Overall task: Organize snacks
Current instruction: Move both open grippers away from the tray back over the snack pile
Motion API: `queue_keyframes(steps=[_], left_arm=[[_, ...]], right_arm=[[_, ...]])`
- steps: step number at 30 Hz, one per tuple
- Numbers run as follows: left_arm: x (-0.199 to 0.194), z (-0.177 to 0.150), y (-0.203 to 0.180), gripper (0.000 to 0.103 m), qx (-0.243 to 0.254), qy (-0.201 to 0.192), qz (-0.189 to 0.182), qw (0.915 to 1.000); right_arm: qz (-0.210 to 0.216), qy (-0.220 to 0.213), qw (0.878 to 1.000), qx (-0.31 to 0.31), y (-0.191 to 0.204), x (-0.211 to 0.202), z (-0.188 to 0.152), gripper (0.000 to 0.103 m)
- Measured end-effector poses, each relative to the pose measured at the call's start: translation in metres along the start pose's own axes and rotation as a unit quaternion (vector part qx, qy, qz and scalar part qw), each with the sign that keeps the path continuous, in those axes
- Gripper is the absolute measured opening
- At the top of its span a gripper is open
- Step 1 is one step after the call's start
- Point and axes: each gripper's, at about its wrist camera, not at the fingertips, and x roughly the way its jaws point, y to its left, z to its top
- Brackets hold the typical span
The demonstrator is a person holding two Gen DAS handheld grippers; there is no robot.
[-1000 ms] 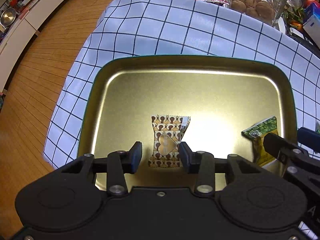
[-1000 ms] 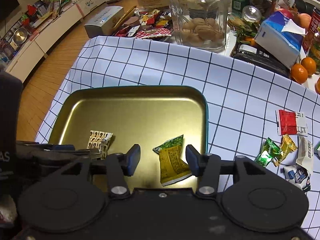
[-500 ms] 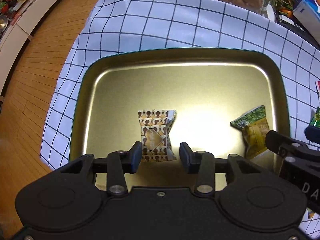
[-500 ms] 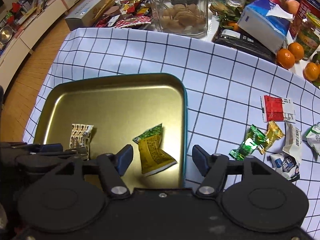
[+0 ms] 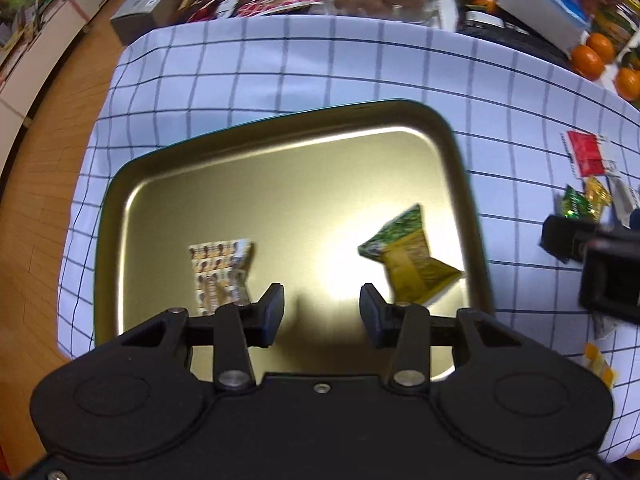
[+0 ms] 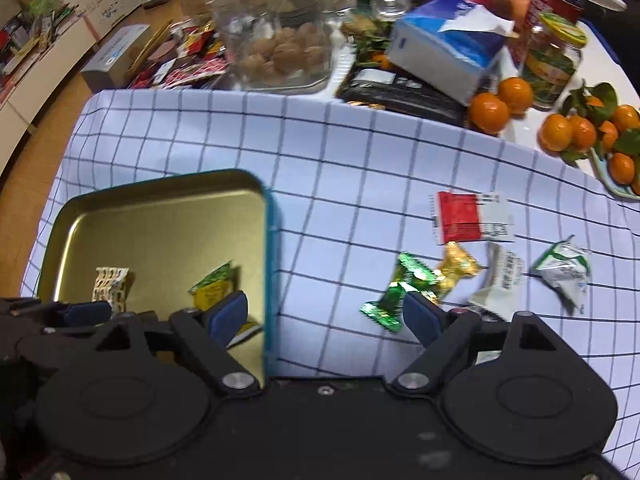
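A gold tin tray (image 5: 280, 184) with a teal rim (image 6: 268, 240) lies on the checked cloth. In it lie a brown patterned snack packet (image 5: 218, 270) and a yellow-green packet (image 5: 408, 258). My left gripper (image 5: 322, 314) hovers over the tray between the two packets, its jaws opening with nothing between them. My right gripper (image 6: 326, 316) hangs over the tray's right rim and the bare cloth, its jaws opening and empty. Loose snacks lie on the cloth to its right: a green candy (image 6: 400, 292), a gold candy (image 6: 456, 266), a red-and-white packet (image 6: 466, 216), a white wrapper (image 6: 500, 280) and a green-white packet (image 6: 564, 270).
Behind the cloth stand a glass jar of biscuits (image 6: 280, 36), a blue-white tissue box (image 6: 448, 44), a black box (image 6: 400, 92), oranges (image 6: 500, 104), a lidded jar (image 6: 554, 60) and piled snack bags (image 6: 184, 60). The table's left edge drops to wooden floor (image 5: 36, 184).
Both grippers moved right across the tray. The right gripper spread wide off the yellow-green packet, which stays in the tray. The brown packet now lies left of the left gripper's fingers.
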Motion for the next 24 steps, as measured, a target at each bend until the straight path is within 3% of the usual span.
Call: queue_keyframes(steps=[5, 13, 19, 24], left_arm=[[-0.001, -0.001, -0.024, 0.051, 0.022, 0.004, -0.021, 0.9995], [-0.006, 0.001, -0.052, 0.051, 0.032, 0.007, -0.04, 0.9987], [-0.011, 0.003, -0.068, 0.047, 0.034, -0.009, -0.001, 0.9994], [-0.022, 0.004, -0.076, 0.048, 0.043, -0.028, -0.006, 0.9987]], right_arm=[[-0.013, -0.001, 0.999, 0.041, -0.039, -0.005, 0.004, 0.089], [-0.025, 0.042, 0.994, 0.097, -0.081, 0.002, -0.005, 0.089], [-0.042, 0.053, 0.992, 0.103, -0.097, 0.004, -0.012, 0.088], [-0.047, 0.053, 0.991, 0.113, -0.112, 0.0, -0.016, 0.088]])
